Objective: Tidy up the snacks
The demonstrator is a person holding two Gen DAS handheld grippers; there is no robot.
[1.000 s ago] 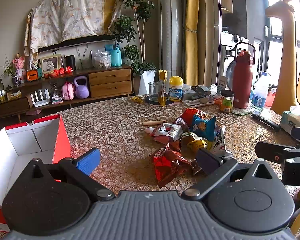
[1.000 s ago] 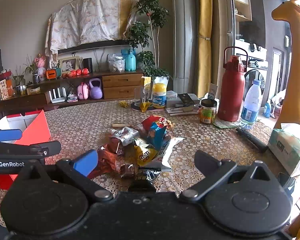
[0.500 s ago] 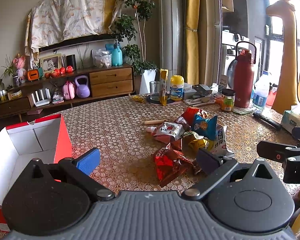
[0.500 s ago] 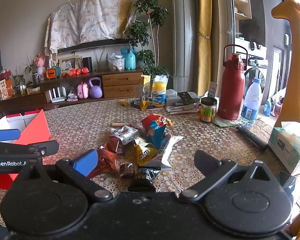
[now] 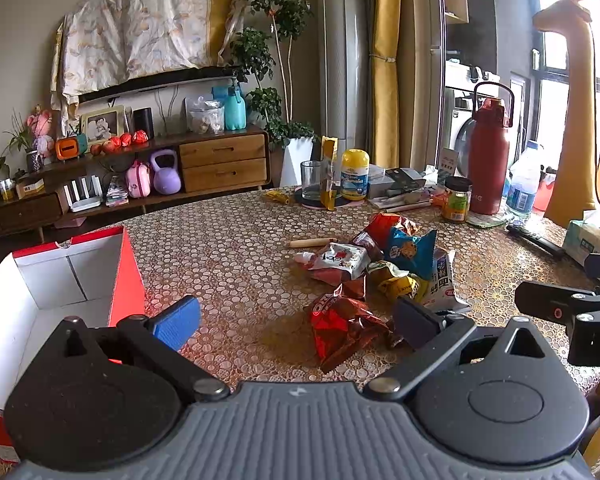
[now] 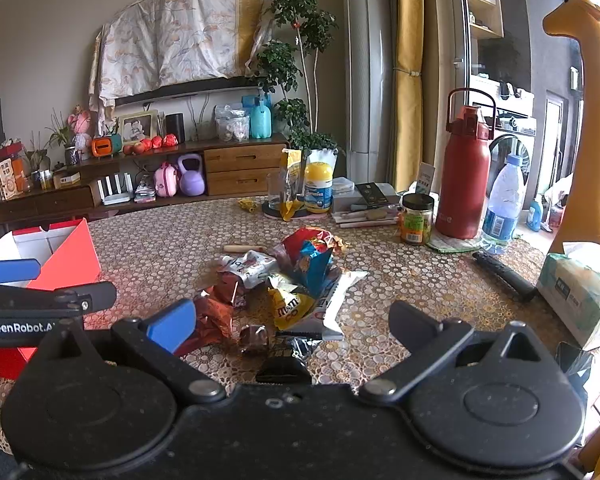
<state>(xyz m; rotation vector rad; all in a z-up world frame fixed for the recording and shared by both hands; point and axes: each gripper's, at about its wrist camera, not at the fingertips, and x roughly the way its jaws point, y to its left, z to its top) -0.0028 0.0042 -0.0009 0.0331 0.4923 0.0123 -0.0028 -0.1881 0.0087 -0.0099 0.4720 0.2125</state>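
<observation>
A pile of snack packets lies mid-table: a red Oreo packet [image 5: 342, 330], a blue chip bag [image 5: 410, 246], a yellow M&M's bag [image 6: 290, 308] and a white packet [image 5: 340, 258]. An open red-and-white box [image 5: 40, 292] stands at the left edge; it also shows in the right wrist view [image 6: 66, 256]. My left gripper [image 5: 296, 316] is open and empty, just short of the Oreo packet. My right gripper [image 6: 292, 322] is open and empty, above the near side of the pile.
At the back of the table stand a red flask [image 6: 466, 176], a water bottle [image 6: 502, 204], a jar [image 6: 416, 220], a yellow-lidded bottle [image 6: 318, 188] and a glass [image 5: 311, 180]. A tissue pack [image 6: 576, 292] and a black remote [image 6: 504, 276] lie at the right.
Both grippers have drifted slightly; the snack pile sits a little higher and further in each view. Nothing was taken hold of.
</observation>
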